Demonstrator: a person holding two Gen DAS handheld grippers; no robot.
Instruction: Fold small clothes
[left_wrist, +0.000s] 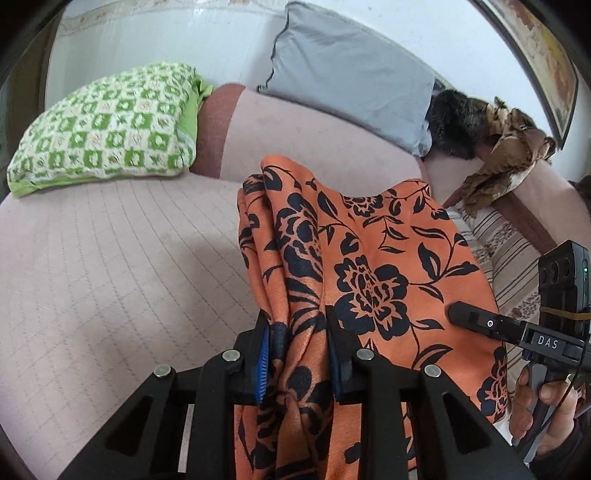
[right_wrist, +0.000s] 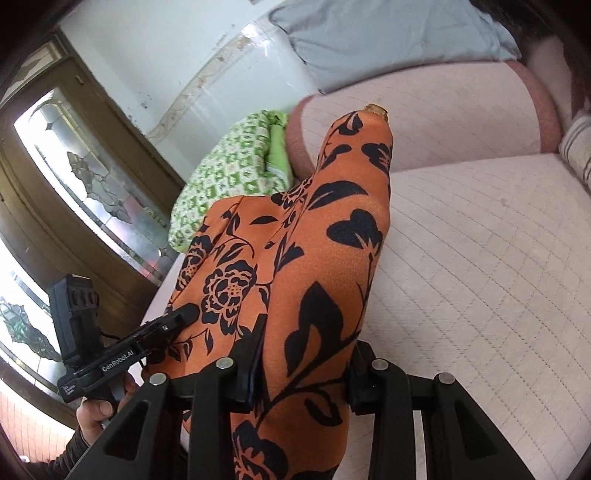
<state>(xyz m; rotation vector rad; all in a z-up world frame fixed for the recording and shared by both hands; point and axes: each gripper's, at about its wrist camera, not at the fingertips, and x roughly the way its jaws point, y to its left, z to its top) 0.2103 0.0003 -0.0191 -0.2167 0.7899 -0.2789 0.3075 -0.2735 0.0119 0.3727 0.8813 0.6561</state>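
Holding the orange floral garment (left_wrist: 369, 258) up off the pink quilted sofa seat (left_wrist: 110, 277), both grippers have jaws clamped on bunched fabric: left gripper (left_wrist: 297, 354) and right gripper (right_wrist: 304, 365), close side by side. The cloth drapes forward and away from each set of jaws, long axis running toward the sofa back, so laying it flat likely means spreading the grippers apart first.
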